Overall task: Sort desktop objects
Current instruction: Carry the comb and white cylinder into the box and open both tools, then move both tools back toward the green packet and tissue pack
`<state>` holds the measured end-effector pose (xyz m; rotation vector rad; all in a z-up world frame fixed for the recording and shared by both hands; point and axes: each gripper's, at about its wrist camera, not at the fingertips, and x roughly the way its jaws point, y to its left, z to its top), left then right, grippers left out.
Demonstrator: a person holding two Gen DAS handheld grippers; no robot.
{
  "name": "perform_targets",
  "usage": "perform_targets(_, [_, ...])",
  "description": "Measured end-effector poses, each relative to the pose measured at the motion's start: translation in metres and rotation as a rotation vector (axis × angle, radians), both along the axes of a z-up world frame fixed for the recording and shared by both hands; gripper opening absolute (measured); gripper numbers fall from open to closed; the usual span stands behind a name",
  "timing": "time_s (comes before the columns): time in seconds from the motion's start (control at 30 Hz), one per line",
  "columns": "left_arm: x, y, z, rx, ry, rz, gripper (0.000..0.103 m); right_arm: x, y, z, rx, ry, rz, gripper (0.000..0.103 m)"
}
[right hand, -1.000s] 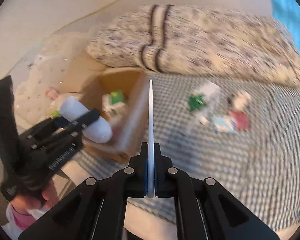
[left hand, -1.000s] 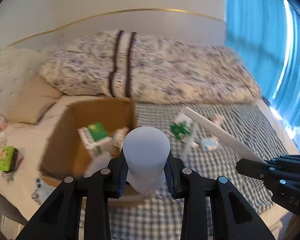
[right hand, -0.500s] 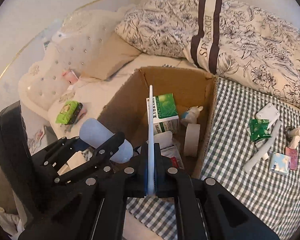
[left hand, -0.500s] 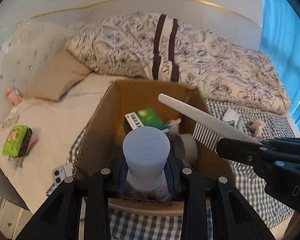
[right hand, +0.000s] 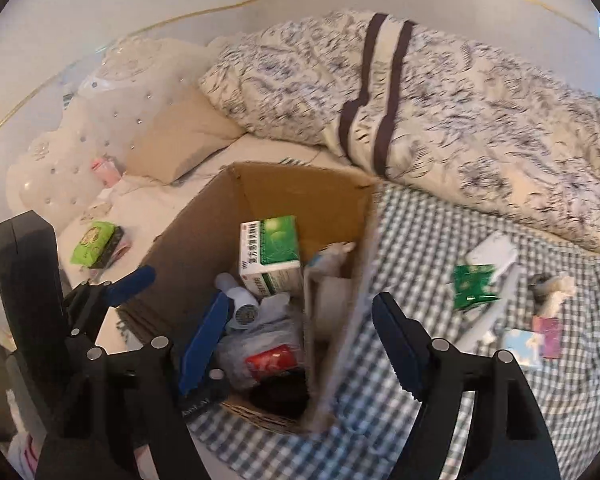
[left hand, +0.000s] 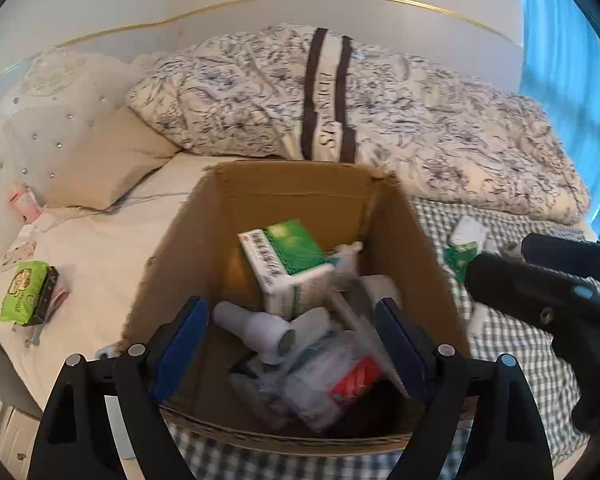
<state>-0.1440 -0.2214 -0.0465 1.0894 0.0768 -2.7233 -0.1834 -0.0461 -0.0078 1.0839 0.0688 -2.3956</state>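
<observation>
An open cardboard box [left hand: 404,216] stands on the bed. My left gripper [left hand: 292,344] hangs open over its near edge, nothing between its blue pads [left hand: 180,340]. The white bottle [left hand: 256,328] lies on its side inside, beside a green-and-white medicine carton [left hand: 284,256] and a red-labelled packet [left hand: 356,376]. My right gripper [right hand: 300,340] is open too, over the box's right wall [right hand: 360,208]. The pale comb [right hand: 352,320] shows as a blurred strip slanting along that wall, free of the fingers. The bottle [right hand: 240,308] and carton [right hand: 270,252] appear in this view too.
On the checked cloth [right hand: 420,248] right of the box lie a green packet [right hand: 472,284], a white case [right hand: 492,252], a white tube [right hand: 492,312] and small cards [right hand: 540,340]. A rolled floral duvet [left hand: 380,112] lies behind. A green snack pack [left hand: 24,296] sits far left.
Both grippers have opened over the box. The white bottle left my left gripper and now lies inside. The comb left my right gripper and is down along the box's right wall.
</observation>
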Motion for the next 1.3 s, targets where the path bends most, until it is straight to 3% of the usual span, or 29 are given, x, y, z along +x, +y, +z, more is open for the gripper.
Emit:
perform_targets(0.2, [0.004,0.058,0.019,-0.030,0.033,-0.077,0.089,0.010,0.072,0.015,0.002,0.032,-0.110,0.075])
perform_targets(0.4, [0.004,0.116,0.017,-0.023,0.043,-0.145,0.095,0.021,0.181,0.009,0.001,0.015,-0.289,0.075])
perform_targets(0.57, [-0.015,0.163,-0.007,-0.016,0.013,-0.170,0.095,0.028,0.260,-0.013,-0.017,-0.039,-0.409,0.075])
perform_targets(0.7, [-0.039,0.198,-0.034,0.016,-0.016,-0.213,0.095,0.026,0.299,-0.035,-0.074,-0.117,-0.436,0.075])
perform_targets(0.8, [-0.058,0.216,-0.053,0.053,-0.031,-0.257,0.095,0.015,0.317,-0.049,-0.106,-0.151,-0.448,0.075])
perform_targets(0.97, [-0.097,0.233,-0.087,-0.020,-0.083,-0.288,0.095,-0.017,0.318,-0.073,-0.106,-0.196,-0.442,0.075])
perform_targets(1.03, [-0.111,0.234,-0.102,-0.034,-0.115,-0.297,0.086,-0.030,0.315,-0.083,-0.098,-0.213,-0.430,0.075])
perform_targets(1.07, [-0.118,0.233,-0.110,-0.040,-0.133,-0.290,0.072,-0.038,0.312,-0.088,-0.094,-0.221,-0.423,0.075])
perform_targets(1.17, [-0.138,0.223,-0.134,-0.005,-0.221,-0.250,0.044,-0.056,0.303,-0.100,-0.091,-0.239,-0.401,0.075])
perform_targets(1.23, [-0.148,0.216,-0.150,0.054,-0.266,-0.246,0.040,-0.067,0.296,-0.107,-0.091,-0.252,-0.391,0.075])
perform_targets(1.3, [-0.149,0.216,-0.158,0.071,-0.256,-0.260,0.040,-0.077,0.290,-0.115,-0.092,-0.264,-0.382,0.075])
